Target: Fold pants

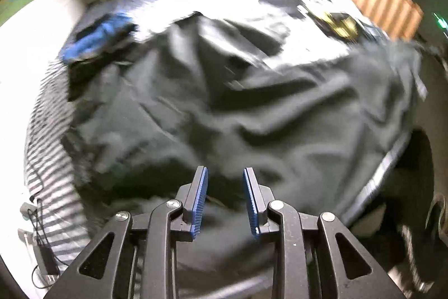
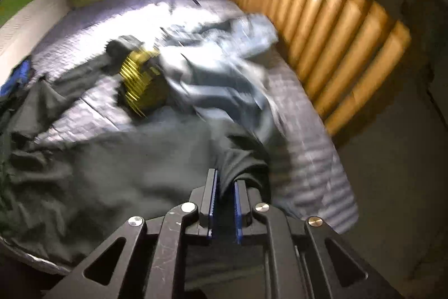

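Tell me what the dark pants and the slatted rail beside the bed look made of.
Dark pants: soft matte woven fabric, likely cotton or a blend; they crumple into loose, dull folds. Slatted rail: probably wood with a light sheen; warm tan slats catch the lamp, though blur hides any grain.

text: none legible | labels: none | frames blurred by motion

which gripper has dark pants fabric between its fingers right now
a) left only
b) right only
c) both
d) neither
b, in the right wrist view a bunched fold of the dark pants runs down between the pads of the right gripper, while the left gripper stands open above the cloth with nothing between its pads.
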Demonstrator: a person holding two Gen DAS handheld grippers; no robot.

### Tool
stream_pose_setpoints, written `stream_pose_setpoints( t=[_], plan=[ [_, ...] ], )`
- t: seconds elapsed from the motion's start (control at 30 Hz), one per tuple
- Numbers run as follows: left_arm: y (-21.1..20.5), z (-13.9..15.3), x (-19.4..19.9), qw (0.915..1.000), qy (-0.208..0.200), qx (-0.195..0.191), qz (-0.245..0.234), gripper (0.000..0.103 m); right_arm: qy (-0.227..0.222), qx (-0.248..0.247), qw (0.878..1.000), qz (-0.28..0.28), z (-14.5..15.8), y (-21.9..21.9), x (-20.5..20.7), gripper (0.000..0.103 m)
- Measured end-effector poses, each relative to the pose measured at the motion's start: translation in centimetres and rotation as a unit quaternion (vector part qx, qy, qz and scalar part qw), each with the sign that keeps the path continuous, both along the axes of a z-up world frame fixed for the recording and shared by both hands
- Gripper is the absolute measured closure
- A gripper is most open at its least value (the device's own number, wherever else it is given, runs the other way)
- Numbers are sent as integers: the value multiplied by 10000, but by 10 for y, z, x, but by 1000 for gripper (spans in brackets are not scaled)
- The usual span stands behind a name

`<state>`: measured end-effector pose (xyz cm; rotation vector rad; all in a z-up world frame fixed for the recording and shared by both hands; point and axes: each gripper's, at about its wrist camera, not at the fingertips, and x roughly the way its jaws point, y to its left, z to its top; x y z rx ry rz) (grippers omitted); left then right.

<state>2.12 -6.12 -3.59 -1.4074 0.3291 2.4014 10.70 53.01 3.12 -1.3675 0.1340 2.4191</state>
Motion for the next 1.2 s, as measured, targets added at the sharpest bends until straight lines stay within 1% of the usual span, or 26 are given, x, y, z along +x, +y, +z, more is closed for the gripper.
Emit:
stream_pose_setpoints(
  t=[0.07, 0.13, 0.2, 0.23, 0.27, 0.33, 0.37, 0.47, 0.5, 0.53, 0.57, 0.6, 0.63, 0.67, 0.7, 0.73, 0.77, 0.83, 0.93, 1.0, 1.03, 1.07, 1.1, 1.13, 1.17, 1.2],
  plan=[
    [-15, 6, -23, 9993, 35, 166, 330, 74, 134, 32, 9995, 297, 14, -21, -18, 82],
    [-30, 9, -45, 9974, 55, 288, 665, 74, 207, 385, 9978, 501, 26, -46, -37, 81],
    [-37, 10, -56, 9966, 46, 342, 743, 74, 317, 844, 9939, 633, 33, -60, -49, 82],
    [-36, 8, -58, 9970, 50, 319, 710, 74, 335, 923, 9932, 620, 34, -60, -52, 90],
    [-35, 7, -59, 9974, 64, 272, 667, 74, 266, 844, 9944, 575, 32, -55, -54, 96],
    [-30, 3, -58, 9980, 118, 179, 592, 74, 191, 610, 9973, 369, 25, -35, -46, 96],
    [-27, 1, -57, 9983, 121, 186, 537, 74, 163, 610, 9977, 257, 22, -30, -42, 98],
    [-18, -9, -54, 9987, 82, 201, 467, 74, -189, 605, 9977, -241, -2, 6, -15, 100],
    [-15, -11, -54, 9989, 64, 183, 420, 74, -302, 443, 9976, -432, -13, 21, -3, 100],
    [-11, -13, -52, 9991, 67, 159, 388, 74, -343, 304, 9978, -479, -18, 28, 2, 99],
    [-8, -14, -51, 9992, 71, 144, 368, 74, -343, 67, 9980, -536, -22, 35, 7, 99],
    [-5, -14, -50, 9993, 71, 142, 339, 74, -203, -270, 9977, -584, -24, 40, 11, 98],
    [-2, -13, -50, 9993, 77, 161, 328, 74, -84, -563, 9968, -556, -26, 40, 11, 93],
    [0, -12, -48, 9992, 92, 198, 333, 74, -7, -799, 9956, -495, -27, 38, 8, 83],
    [2, -9, -47, 9991, 104, 238, 341, 74, 72, -1128, 9928, -386, -30, 35, 0, 75],
    [2, -7, -45, 9989, 118, 285, 354, 74, 79, -1176, 9923, -379, -32, 32, -5, 63],
    [2, -4, -42, 9987, 122, 321, 368, 74, 31, -1083, 9932, -436, -36, 29, -16, 55],
    [1, 2, -36, 9986, 129, 335, 389, 74, -114, -930, 9938, -600, -48, 26, -31, 51],
    [-5, 4, -29, 9987, 127, 245, 439, 74, -343, -1089, 9901, -821, -74, 35, -44, 51],
    [-9, 4, -27, 9985, 102, 210, 492, 74, -513, -1137, 9884, -869, -92, 39, -52, 53],
    [-12, 5, -26, 9984, 94, 188, 522, 74, -498, -1277, 9872, -817, -96, 40, -53, 76],
    [-13, 5, -26, 9984, 93, 171, 536, 74, -505, -1439, 9855, -746, -97, 39, -54, 95],
    [-15, 6, -25, 9984, 95, 153, 541, 74, -544, -1479, 9852, -667, -94, 38, -53, 95],
    [-16, 7, -25, 9984, 100, 145, 534, 74, -479, -1368, 9880, -543, -86, 35, -51, 95],
    [-17, 8, -25, 9985, 113, 128, 526, 74, -428, -1161, 9917, -358, -75, 33, -49, 96],
    [-18, 8, -26, 9985, 122, 115, 527, 74, -433, -843, 9953, -181, -61, 31, -47, 96]
  ],
)
